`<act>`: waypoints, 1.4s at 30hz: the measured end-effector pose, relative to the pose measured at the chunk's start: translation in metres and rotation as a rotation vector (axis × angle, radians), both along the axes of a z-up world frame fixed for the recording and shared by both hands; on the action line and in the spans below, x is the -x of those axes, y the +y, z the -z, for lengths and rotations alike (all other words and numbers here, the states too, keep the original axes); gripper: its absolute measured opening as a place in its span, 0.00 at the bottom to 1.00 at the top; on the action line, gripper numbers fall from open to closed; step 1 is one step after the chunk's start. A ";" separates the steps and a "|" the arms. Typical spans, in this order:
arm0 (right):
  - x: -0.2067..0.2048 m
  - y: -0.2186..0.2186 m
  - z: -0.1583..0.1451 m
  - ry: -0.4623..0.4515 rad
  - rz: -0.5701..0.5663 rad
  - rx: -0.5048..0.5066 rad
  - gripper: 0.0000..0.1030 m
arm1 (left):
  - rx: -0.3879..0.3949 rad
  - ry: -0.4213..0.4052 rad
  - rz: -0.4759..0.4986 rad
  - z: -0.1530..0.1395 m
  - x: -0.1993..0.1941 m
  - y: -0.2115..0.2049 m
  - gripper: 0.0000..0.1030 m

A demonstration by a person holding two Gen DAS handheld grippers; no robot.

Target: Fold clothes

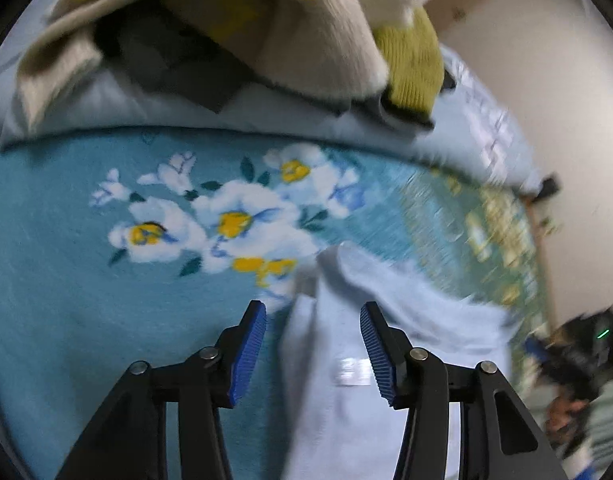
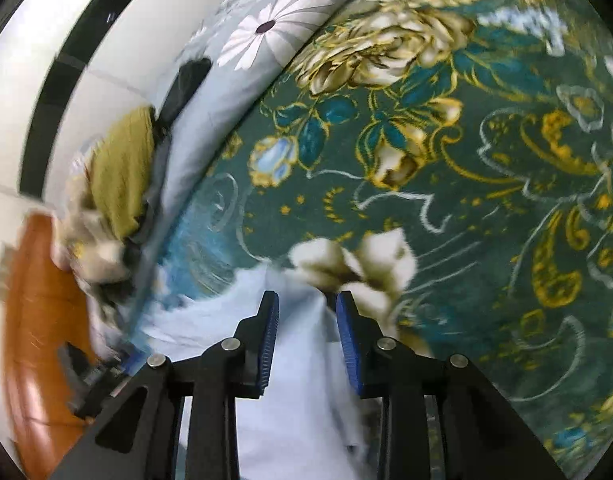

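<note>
A pale blue-white garment lies on a teal floral blanket. My left gripper is open, its blue pads on either side of a raised fold of the garment, with a white label between them. In the right wrist view the same pale garment runs between the pads of my right gripper, which is open with a narrower gap. The cloth lies between the jaws, and they do not pinch it.
A heap of beige and yellow clothes lies on a pale quilt behind the blanket. A dark green floral blanket fills the right wrist view. A white wall stands at the right and a wooden floor at the left.
</note>
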State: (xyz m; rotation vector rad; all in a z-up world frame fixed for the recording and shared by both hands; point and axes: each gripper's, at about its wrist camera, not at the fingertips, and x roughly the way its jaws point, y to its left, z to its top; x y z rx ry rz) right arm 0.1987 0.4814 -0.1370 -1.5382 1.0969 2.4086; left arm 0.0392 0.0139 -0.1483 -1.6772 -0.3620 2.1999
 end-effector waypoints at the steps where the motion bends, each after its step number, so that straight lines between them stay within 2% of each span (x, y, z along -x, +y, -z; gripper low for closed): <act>1: 0.005 -0.006 0.002 -0.011 -0.030 -0.030 0.30 | 0.029 0.007 0.019 0.002 0.003 0.005 0.52; 3: 0.015 -0.016 0.005 -0.028 -0.081 -0.085 0.30 | 0.087 0.020 0.056 0.007 0.009 0.015 0.51; 7: 0.039 -0.026 0.015 -0.050 -0.113 -0.174 0.30 | 0.062 0.013 0.067 0.014 0.022 0.032 0.50; 10: 0.050 -0.024 0.027 -0.073 -0.105 -0.164 0.30 | 0.090 0.010 0.117 0.020 0.026 0.045 0.49; 12: 0.053 -0.027 0.031 -0.071 -0.110 -0.147 0.29 | 0.095 0.020 0.137 0.020 0.025 0.050 0.36; 14: 0.052 -0.031 0.029 -0.045 -0.118 -0.121 0.02 | 0.096 0.035 0.159 0.018 0.022 0.054 0.05; 15: 0.052 -0.033 0.028 -0.040 -0.122 -0.116 0.02 | 0.106 0.052 0.165 0.015 0.020 0.056 0.03; 16: 0.051 -0.035 0.026 -0.034 -0.125 -0.116 0.01 | 0.118 0.069 0.170 0.012 0.019 0.057 0.03; 20: 0.046 -0.029 0.005 0.027 -0.104 -0.120 0.01 | 0.068 0.135 0.151 -0.013 0.017 0.047 0.03; 21: 0.047 -0.024 0.003 0.031 -0.090 -0.123 0.01 | 0.082 0.144 0.146 -0.016 0.019 0.045 0.03; 23: 0.051 -0.017 0.004 0.017 -0.068 -0.124 0.01 | 0.109 0.125 0.138 -0.010 0.027 0.045 0.03; 27: 0.061 -0.017 0.024 -0.056 -0.057 -0.118 0.01 | 0.134 0.026 0.084 0.016 0.040 0.043 0.03; 29: 0.063 -0.018 0.032 -0.086 -0.056 -0.113 0.01 | 0.106 0.003 0.065 0.017 0.040 0.040 0.07; 31: 0.057 -0.014 0.025 -0.062 -0.046 -0.100 0.02 | 0.054 0.007 0.045 0.007 0.033 0.031 0.07; 33: 0.043 -0.010 0.013 -0.021 -0.041 -0.091 0.07 | 0.008 0.019 0.028 -0.005 0.021 0.019 0.14; 35: 0.016 -0.007 0.002 0.029 -0.034 -0.075 0.25 | -0.035 0.004 0.002 -0.007 -0.002 0.002 0.45; 37: -0.019 -0.007 0.004 0.039 -0.020 -0.027 0.38 | -0.080 -0.039 -0.031 -0.001 -0.032 -0.019 0.46; 42: -0.106 -0.016 0.034 -0.023 0.076 0.164 0.40 | -0.196 -0.171 -0.126 0.020 -0.111 -0.061 0.47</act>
